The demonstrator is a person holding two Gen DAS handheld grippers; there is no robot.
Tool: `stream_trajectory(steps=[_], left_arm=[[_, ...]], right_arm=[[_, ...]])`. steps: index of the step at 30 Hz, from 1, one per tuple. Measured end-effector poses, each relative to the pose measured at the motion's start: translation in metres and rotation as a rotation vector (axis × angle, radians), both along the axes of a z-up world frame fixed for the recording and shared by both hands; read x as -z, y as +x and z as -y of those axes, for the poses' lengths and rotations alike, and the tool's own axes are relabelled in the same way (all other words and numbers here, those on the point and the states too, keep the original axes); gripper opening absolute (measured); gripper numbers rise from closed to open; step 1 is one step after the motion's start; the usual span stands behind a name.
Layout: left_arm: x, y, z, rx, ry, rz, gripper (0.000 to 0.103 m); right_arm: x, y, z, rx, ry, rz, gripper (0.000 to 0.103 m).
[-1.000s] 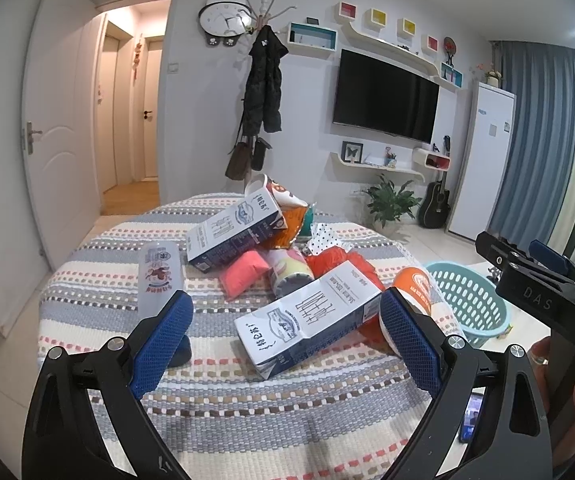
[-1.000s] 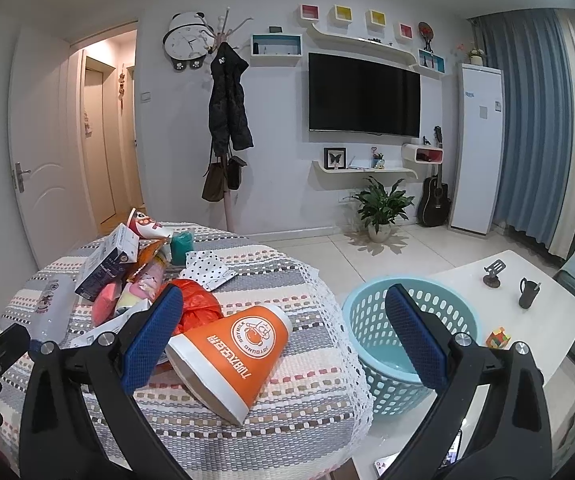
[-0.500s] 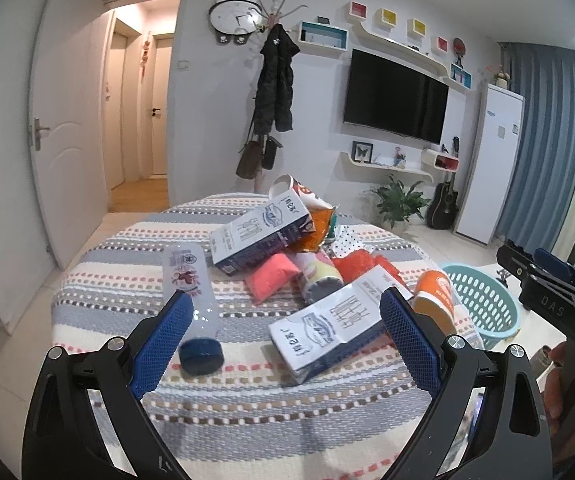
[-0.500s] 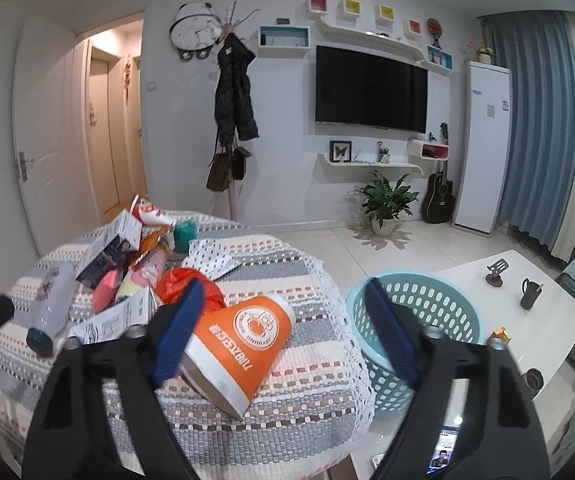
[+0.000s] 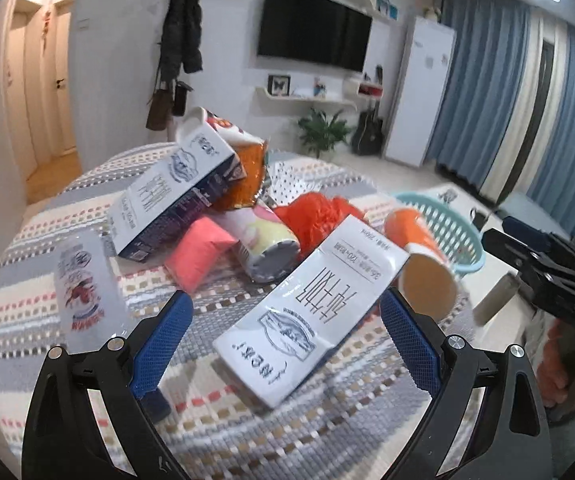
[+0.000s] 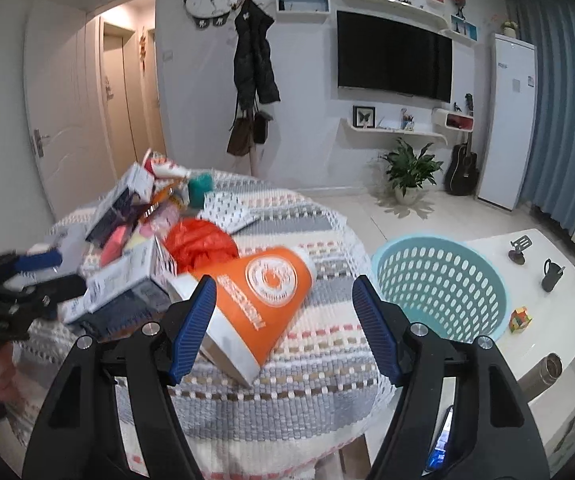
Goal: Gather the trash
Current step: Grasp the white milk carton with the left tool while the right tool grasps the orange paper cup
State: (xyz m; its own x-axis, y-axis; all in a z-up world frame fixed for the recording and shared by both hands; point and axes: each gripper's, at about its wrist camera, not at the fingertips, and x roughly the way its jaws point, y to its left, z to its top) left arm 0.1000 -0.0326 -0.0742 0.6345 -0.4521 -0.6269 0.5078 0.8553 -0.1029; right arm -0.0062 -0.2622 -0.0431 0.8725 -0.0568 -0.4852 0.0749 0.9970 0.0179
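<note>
Right wrist view: right tongs [image 6: 283, 312] gape around orange logo cup [image 6: 263, 300]; left tongs [image 5: 285, 334] wide over 250ml-marked carton [image 5: 311, 312].

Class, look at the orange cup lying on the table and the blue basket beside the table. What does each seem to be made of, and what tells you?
Orange cup: probably coated paper, with a slightly glossy printed wall and pale rim band.
Blue basket: apparently moulded plastic, smooth and uniform in colour, with regular oval holes through its wall.

Two milk cartons [image 5: 311, 312], one orange cup [image 6: 259, 304], one bottle [image 5: 83, 292], one basket [image 6: 443, 284].
</note>
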Motion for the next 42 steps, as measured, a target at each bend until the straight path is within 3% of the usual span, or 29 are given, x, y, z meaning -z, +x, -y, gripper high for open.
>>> stream_trajectory(steps=[9, 15, 19, 25, 30, 35, 42], left_arm=[[0.022, 0.023, 0.035, 0.087, 0.129, -0.045, 0.092], [0.03, 0.026, 0.042, 0.081, 0.156, -0.067, 0.078], [0.027, 0.021, 0.043, 0.06, 0.109, -0.104, 0.062], [0.024, 0.006, 0.043, 0.033, 0.036, -0.149, 0.053], [0.024, 0.0, 0.041, -0.003, -0.019, -0.171, 0.053], [0.019, -0.003, 0.03, -0.027, -0.069, -0.168, 0.052], [0.011, -0.008, 0.018, -0.047, -0.1, -0.141, 0.052]], right_arm=[[0.025, 0.014, -0.011, -0.065, -0.01, -0.08, 0.069], [0.033, 0.022, -0.008, -0.082, 0.0, -0.11, 0.069], [0.035, 0.024, 0.001, -0.078, -0.001, -0.122, 0.069], [0.029, 0.019, 0.019, -0.045, -0.041, -0.112, 0.069], [0.019, 0.012, 0.035, -0.098, 0.064, -0.12, 0.069], [0.011, 0.016, 0.039, -0.166, 0.194, -0.122, 0.078], [0.034, 0.048, 0.053, -0.097, 0.292, -0.213, 0.078]])
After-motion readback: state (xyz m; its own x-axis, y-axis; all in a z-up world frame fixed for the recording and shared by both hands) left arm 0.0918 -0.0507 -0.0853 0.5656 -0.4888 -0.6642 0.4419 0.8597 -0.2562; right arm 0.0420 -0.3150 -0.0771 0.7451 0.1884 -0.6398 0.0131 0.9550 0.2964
